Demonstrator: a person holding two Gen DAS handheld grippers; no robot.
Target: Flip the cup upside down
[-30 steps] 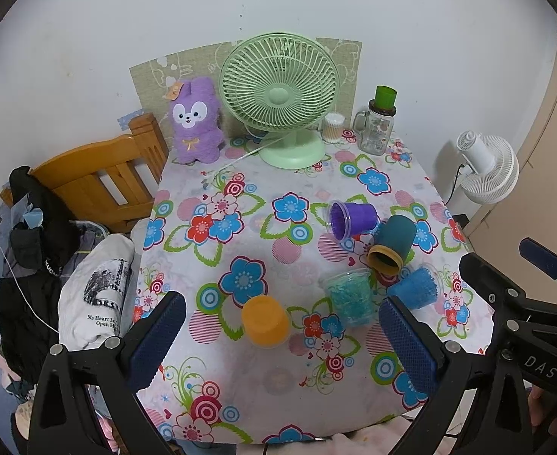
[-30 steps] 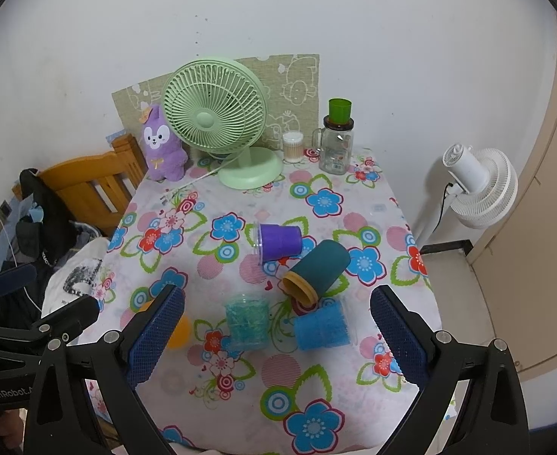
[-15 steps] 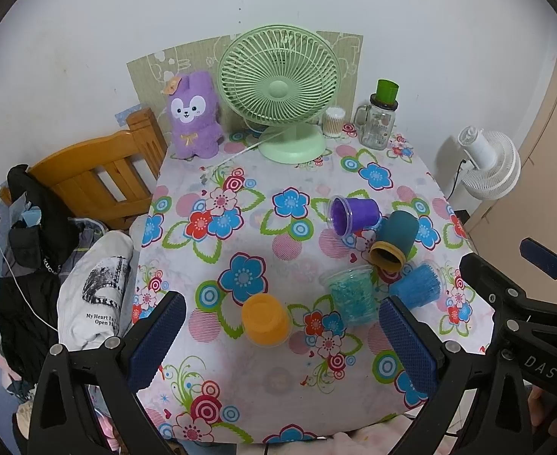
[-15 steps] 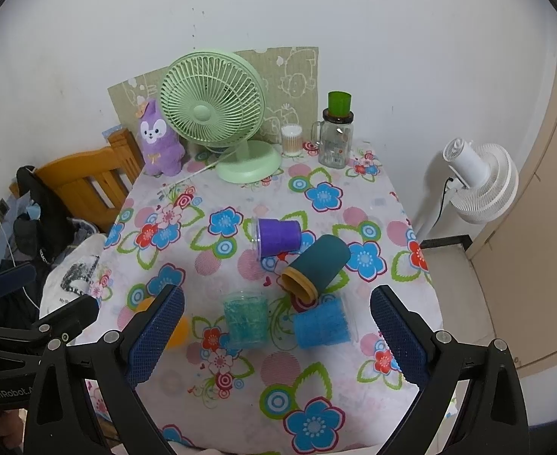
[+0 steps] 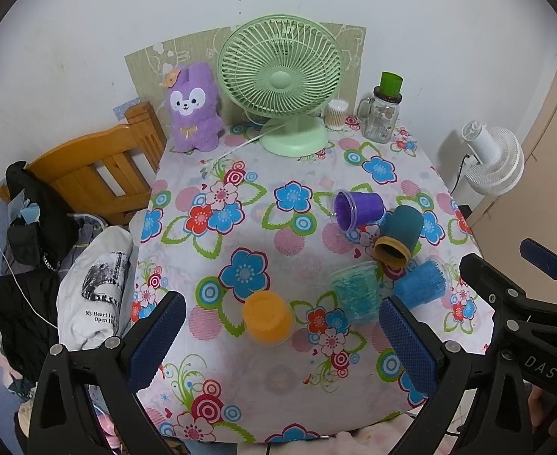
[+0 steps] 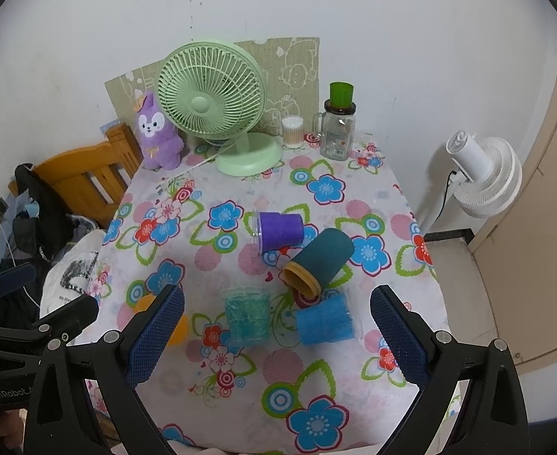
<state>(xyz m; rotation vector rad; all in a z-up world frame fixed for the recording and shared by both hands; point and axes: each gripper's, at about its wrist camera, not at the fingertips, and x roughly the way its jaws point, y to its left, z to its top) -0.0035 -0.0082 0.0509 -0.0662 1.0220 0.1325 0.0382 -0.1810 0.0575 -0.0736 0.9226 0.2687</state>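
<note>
Several cups lie on the flowered tablecloth. An orange cup (image 5: 268,316) stands upside down near the front. A clear teal cup (image 5: 354,291) stands upright. A blue cup (image 5: 420,290), a dark teal cup with a tan rim (image 5: 399,236) and a purple cup (image 5: 358,209) lie on their sides. They also show in the right wrist view: teal (image 6: 247,317), blue (image 6: 324,322), dark teal (image 6: 319,261), purple (image 6: 278,228). My left gripper (image 5: 282,345) is open above the front edge, over the orange cup. My right gripper (image 6: 276,339) is open above the teal and blue cups.
A green desk fan (image 5: 282,83), a purple plush toy (image 5: 193,108), a cotton-swab jar (image 5: 335,113) and a glass jar with a green lid (image 5: 384,113) stand at the back. A wooden chair (image 5: 96,167) with clothes is left. A white floor fan (image 5: 494,161) is right.
Both grippers have drawn back and up slightly, so the table looks a little farther away. The cups have not moved. Both grippers stay open.
</note>
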